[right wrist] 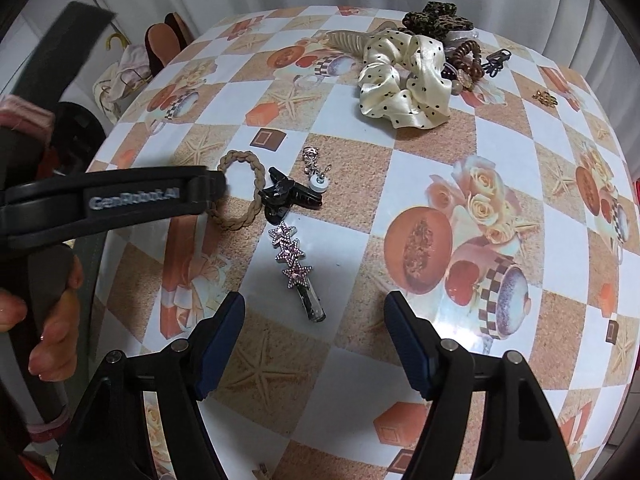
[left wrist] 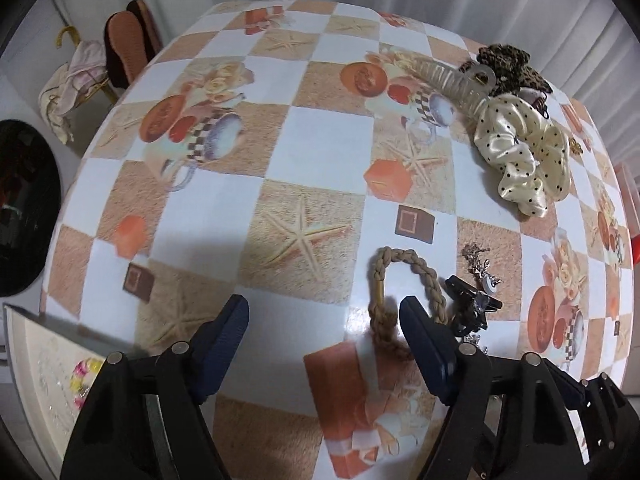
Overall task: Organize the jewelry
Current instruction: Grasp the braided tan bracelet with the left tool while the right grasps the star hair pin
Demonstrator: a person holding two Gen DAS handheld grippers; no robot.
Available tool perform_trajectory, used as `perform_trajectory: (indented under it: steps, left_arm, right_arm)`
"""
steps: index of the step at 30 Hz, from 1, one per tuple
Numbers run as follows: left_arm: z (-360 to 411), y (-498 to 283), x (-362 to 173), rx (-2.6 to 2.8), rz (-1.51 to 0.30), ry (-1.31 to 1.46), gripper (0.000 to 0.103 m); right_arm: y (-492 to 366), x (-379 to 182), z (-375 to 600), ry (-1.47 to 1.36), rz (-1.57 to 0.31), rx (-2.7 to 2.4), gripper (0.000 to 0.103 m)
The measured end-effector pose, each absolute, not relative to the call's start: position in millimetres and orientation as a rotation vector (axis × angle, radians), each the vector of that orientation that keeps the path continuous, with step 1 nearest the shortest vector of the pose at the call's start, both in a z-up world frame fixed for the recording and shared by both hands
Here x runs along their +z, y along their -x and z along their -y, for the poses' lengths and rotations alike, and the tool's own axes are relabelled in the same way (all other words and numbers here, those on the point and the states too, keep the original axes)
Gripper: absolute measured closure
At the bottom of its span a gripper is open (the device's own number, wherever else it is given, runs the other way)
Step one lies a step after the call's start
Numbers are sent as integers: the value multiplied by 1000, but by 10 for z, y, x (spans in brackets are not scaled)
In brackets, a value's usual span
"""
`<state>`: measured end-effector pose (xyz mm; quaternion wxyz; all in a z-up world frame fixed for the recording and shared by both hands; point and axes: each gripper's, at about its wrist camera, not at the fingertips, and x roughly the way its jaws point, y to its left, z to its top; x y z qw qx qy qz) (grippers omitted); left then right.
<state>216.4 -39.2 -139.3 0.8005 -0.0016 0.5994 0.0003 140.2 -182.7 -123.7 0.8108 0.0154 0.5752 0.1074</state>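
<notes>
Left gripper: the left gripper (left wrist: 324, 320) hung low over the table (left wrist: 320, 140) with its blue-padded fingers (left wrist: 224, 332) spread apart and nothing between them; its right finger lay over the near side of the braided hair tie (left wrist: 404, 264).
Right gripper: the right gripper (right wrist: 314, 320) was likewise spread wide and empty, its fingers (right wrist: 408, 344) either side of the lower end of the star hair clip (right wrist: 296, 268) but above it, not touching.
Landmark: the braided hair tie (right wrist: 240, 188), a tan loop flat on the checkered cloth.
Black claw clip: the black claw clip (right wrist: 290, 196) was just beside the tie, on its right in the right wrist view, touching or nearly touching it.
Star hair clip: nearer the camera than the claw clip, running away from the tie at a slant.
Silver charm: a small silver charm (right wrist: 316, 168) lay just beyond the claw clip, near the tie.
Polka-dot scrunchie: the cream polka-dot scrunchie (right wrist: 400, 80) was well apart from the tie, toward the far edge of the table.
Far pile: a clear claw clip (left wrist: 452, 76), a leopard-print scrunchie (right wrist: 436, 20) and a brown coil tie (right wrist: 468, 60) were bunched against the polka-dot scrunchie, farther still from the tie.
Tray: a white tray (left wrist: 36, 360) holding a beaded bracelet (left wrist: 84, 376) sat off the table's edge, well left of the tie.
</notes>
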Motion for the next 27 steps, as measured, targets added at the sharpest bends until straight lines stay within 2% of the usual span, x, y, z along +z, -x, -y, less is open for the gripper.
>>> perform_trajectory:
  steps: [1,5,8,12,13,14,16,17,27]
  left_arm:
    - [414,-2171,-1416,-2,-1290,-12,30]
    - [493,-2195,-1422,-29,-1278,-37,32]
    - [545,-2216,-1402,-47,-1271,-43,44]
    - [610,-2227,-1380,-71,-1264,-61,62]
    - [621,-2224,-1376,-79,-1262,-63,67]
    - [621,-2204,-1372,-85,-1260,-66,78]
    - [633,-2206,-1375,-102,-1263,-65,93]
    - [628,-2200,-1369,-108,-1263,-59,93]
    - [519,-1961,-1189,-147,-1257,14,93]
  right_arm:
    - [-1409,-1249,1820,-28,-1227,229,29]
    - [-1428,-1290,1770,15,-1205,219,32]
    - [-1410,-1303,1714,79,-1184,200,39]
    - [-1382,-1297,1712,128,-1166,177,57]
    - [-1385,-1290,1717,131,-1167,179,67]
    - [-1386,-1280,1713,133,-1167,185,73]
    - [-1390,-1271,1694,138,-1171,191,86]
    - [-1388,-1268,1688,135,-1173,194,92]
    - [-1287,-1192,1901,-72,-1223,196,92]
